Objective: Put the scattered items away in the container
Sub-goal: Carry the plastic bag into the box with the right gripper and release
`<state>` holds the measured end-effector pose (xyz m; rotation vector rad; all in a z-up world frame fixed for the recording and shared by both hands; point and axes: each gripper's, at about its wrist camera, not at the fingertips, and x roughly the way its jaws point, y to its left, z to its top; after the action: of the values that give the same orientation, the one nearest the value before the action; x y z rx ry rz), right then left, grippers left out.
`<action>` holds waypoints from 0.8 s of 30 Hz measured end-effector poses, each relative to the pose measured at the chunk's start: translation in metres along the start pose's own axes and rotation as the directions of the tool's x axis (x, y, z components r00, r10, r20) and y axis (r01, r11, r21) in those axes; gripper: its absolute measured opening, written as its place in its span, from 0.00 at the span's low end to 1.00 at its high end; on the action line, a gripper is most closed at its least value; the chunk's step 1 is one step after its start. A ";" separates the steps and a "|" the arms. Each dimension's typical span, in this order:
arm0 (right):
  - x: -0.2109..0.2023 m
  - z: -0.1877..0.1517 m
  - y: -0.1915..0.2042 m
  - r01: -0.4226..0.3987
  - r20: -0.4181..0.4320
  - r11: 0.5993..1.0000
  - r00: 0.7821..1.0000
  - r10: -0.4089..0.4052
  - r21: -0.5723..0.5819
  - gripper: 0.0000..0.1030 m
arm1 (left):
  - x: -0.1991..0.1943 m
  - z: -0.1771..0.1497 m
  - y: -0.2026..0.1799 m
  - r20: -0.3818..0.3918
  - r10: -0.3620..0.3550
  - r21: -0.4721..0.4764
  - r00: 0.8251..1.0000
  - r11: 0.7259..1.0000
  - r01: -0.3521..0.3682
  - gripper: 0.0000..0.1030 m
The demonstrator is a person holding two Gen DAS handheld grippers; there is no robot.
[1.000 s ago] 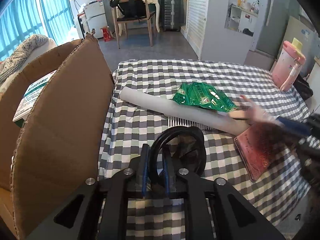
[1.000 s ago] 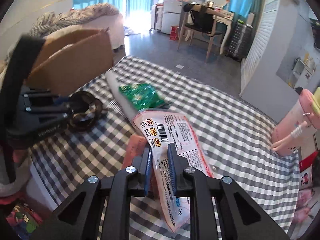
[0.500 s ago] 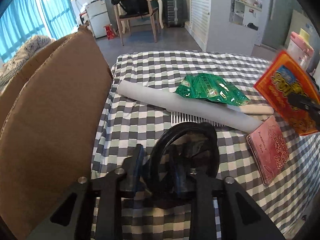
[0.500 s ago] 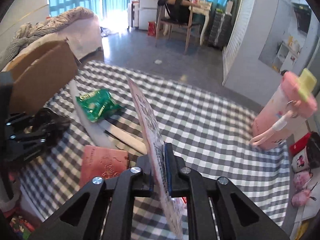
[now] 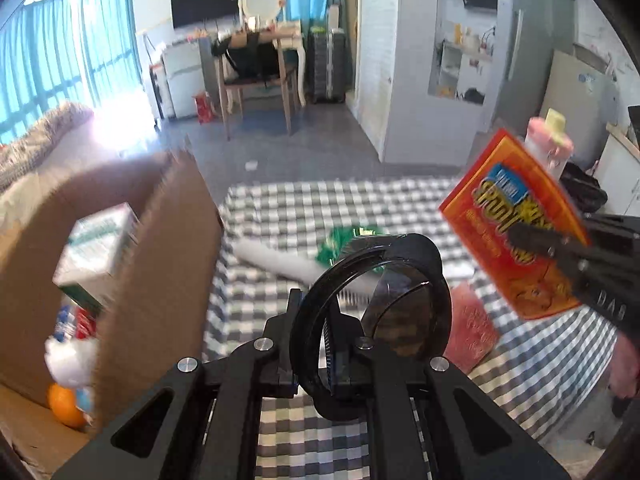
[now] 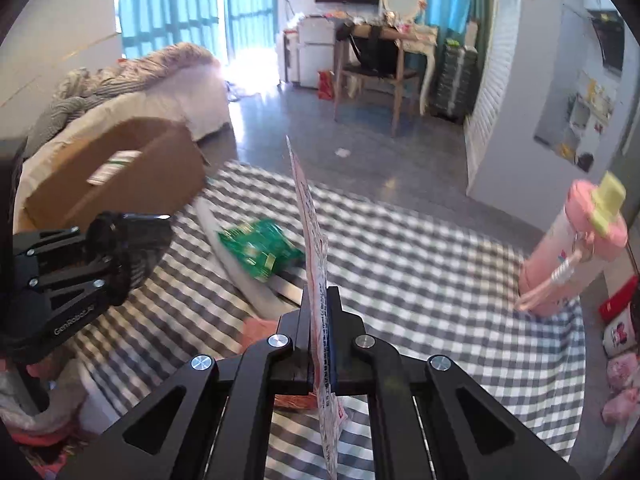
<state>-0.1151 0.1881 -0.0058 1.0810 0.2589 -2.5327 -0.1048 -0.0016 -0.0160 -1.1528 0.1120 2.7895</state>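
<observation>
Now, left gripper (image 5: 316, 332) clamps black ring (image 5: 372, 320) upright, right gripper (image 6: 320, 320) pinches snack packet (image 6: 316, 264) edge-on, pointing forward.

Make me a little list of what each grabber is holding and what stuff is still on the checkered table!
left gripper: shut on the black round case, lifted off the table
right gripper: shut on the orange snack packet, held upright on its edge
container: cardboard box, left of the table, with a green-and-white carton already inside
left on checkered table: green packet, grey roll, pink wallet
also on table: pink bottle, standing upright
</observation>
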 end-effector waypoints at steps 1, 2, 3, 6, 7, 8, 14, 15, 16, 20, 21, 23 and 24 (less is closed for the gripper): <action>-0.004 0.004 0.007 -0.011 0.013 1.000 1.000 0.012 -0.016 0.04 | -0.007 0.004 0.001 0.020 0.000 -0.001 1.000 1.000 0.000 0.09; -0.009 0.009 0.014 -0.025 0.029 0.999 0.999 0.026 -0.031 0.04 | -0.014 0.007 0.002 0.038 0.004 -0.005 0.999 1.000 -0.004 0.09; -0.013 0.014 0.021 -0.041 0.039 0.998 0.998 0.043 -0.049 0.04 | -0.021 0.010 0.006 0.056 0.016 -0.010 0.998 1.000 -0.016 0.09; -0.021 0.032 0.048 -0.074 0.074 0.991 0.994 0.082 -0.109 0.04 | -0.044 0.019 0.021 0.132 0.092 -0.030 0.987 0.996 -0.088 0.09; -0.024 0.039 0.058 -0.084 0.087 0.988 0.992 0.095 -0.128 0.04 | -0.052 0.022 0.029 0.149 0.116 -0.039 0.982 0.993 -0.111 0.09; -0.025 0.045 0.066 -0.092 0.099 0.985 0.989 0.107 -0.144 0.04 | -0.057 0.025 0.037 0.157 0.135 -0.052 0.978 0.990 -0.128 0.09; -0.033 0.085 0.143 -0.207 0.157 0.934 0.953 0.260 -0.290 0.03 | -0.084 0.022 0.109 0.151 0.265 -0.196 0.953 0.952 -0.234 0.09; -0.032 0.089 0.156 -0.227 0.156 0.923 0.946 0.284 -0.310 0.03 | -0.086 0.019 0.121 0.138 0.282 -0.218 0.949 0.944 -0.248 0.09; -0.029 0.094 0.172 -0.248 0.150 0.910 0.939 0.311 -0.334 0.03 | -0.088 0.015 0.131 0.125 0.303 -0.238 0.945 0.934 -0.268 0.09; -0.005 0.099 0.225 -0.320 0.087 0.867 0.921 0.379 -0.382 0.03 | -0.081 -0.007 0.172 0.038 0.360 -0.301 0.932 0.894 -0.333 0.09; 0.003 0.099 0.236 -0.332 0.066 0.860 0.921 0.385 -0.388 0.03 | -0.080 -0.011 0.180 0.021 0.374 -0.311 0.927 0.884 -0.349 0.09; 0.016 0.102 0.254 -0.356 0.028 0.848 0.917 0.398 -0.394 0.04 | -0.075 -0.021 0.194 -0.016 0.403 -0.322 0.915 0.864 -0.387 0.09; 0.020 0.103 0.260 -0.367 0.015 0.842 0.914 0.405 -0.396 0.04 | -0.072 -0.026 0.199 -0.034 0.412 -0.322 0.911 0.858 -0.400 0.09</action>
<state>-0.0898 -0.0866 0.0444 0.7589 0.4428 -2.0497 -0.0641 -0.2080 0.0208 -1.2723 -0.1284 3.2998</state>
